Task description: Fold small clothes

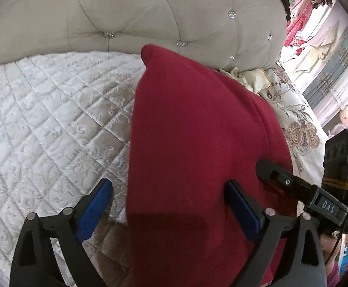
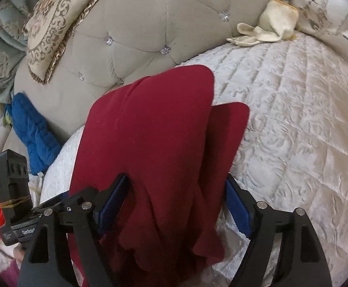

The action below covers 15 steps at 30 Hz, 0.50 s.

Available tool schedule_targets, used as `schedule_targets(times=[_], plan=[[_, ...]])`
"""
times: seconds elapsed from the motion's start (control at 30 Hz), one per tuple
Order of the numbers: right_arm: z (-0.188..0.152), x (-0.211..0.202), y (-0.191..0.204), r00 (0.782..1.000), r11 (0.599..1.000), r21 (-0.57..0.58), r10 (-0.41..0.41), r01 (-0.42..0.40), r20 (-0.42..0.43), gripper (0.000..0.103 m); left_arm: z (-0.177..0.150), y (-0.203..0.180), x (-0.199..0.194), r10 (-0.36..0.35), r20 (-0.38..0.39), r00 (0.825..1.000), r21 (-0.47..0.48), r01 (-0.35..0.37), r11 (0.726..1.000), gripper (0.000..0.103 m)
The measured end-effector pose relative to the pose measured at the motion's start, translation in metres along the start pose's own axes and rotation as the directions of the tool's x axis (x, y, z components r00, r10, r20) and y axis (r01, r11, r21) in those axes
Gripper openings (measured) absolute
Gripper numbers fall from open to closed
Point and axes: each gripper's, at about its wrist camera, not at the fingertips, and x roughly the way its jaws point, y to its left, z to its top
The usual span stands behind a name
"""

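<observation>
A dark red garment (image 1: 198, 131) lies folded lengthwise on the white quilted bed cover (image 1: 42, 119), reaching toward the headboard. My left gripper (image 1: 171, 203) is open above its near left edge, with one blue pad over the quilt and the other over the cloth. In the right wrist view the same red garment (image 2: 150, 131) bunches up in loose folds between the blue pads of my right gripper (image 2: 175, 203). Those jaws stand apart and a gap shows beside the right pad. The garment's near end is hidden under both grippers.
A beige tufted headboard (image 2: 150, 24) backs the bed. A cream cloth (image 2: 269, 26) lies at its foot, next to a floral pillow (image 2: 329, 12). A blue garment (image 2: 32, 129) and a patterned cushion (image 2: 54, 24) sit at the left. Bare quilt (image 2: 293, 119) stretches to the right.
</observation>
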Motion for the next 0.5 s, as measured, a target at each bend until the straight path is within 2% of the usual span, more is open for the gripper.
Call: schedule_targets(times=[0.07,0.17,0.23,0.4,0.5], plan=[[0.0,0.001,0.004,1.0,1.0,-0.026,0.004,-0.004,0.002,0.039,-0.001,-0.003,0.0,-0.046,-0.004,0.999,0.019,0.046,0.999,0.077],[0.0,-0.003,0.01,1.0,0.999,-0.041,0.017,-0.016,0.013,0.022,-0.003,-0.009,-0.006,-0.033,0.007,0.999,0.059,0.032,0.998,0.067],[0.0,-0.007,0.014,1.0,0.999,-0.046,0.011,-0.01,0.014,0.019,-0.004,-0.011,-0.015,-0.042,0.009,0.999,0.067,0.042,0.997,0.053],[-0.004,-0.026,0.033,0.999,0.997,-0.053,0.047,-0.047,0.002,0.017,-0.016,-0.011,-0.054,-0.042,0.027,0.999,0.072,0.04,0.997,0.05],[-0.012,-0.036,0.054,0.997,0.994,-0.082,0.07,-0.072,-0.029,0.017,-0.027,-0.001,-0.083,-0.048,0.03,0.998,0.041,0.047,0.998,0.05]])
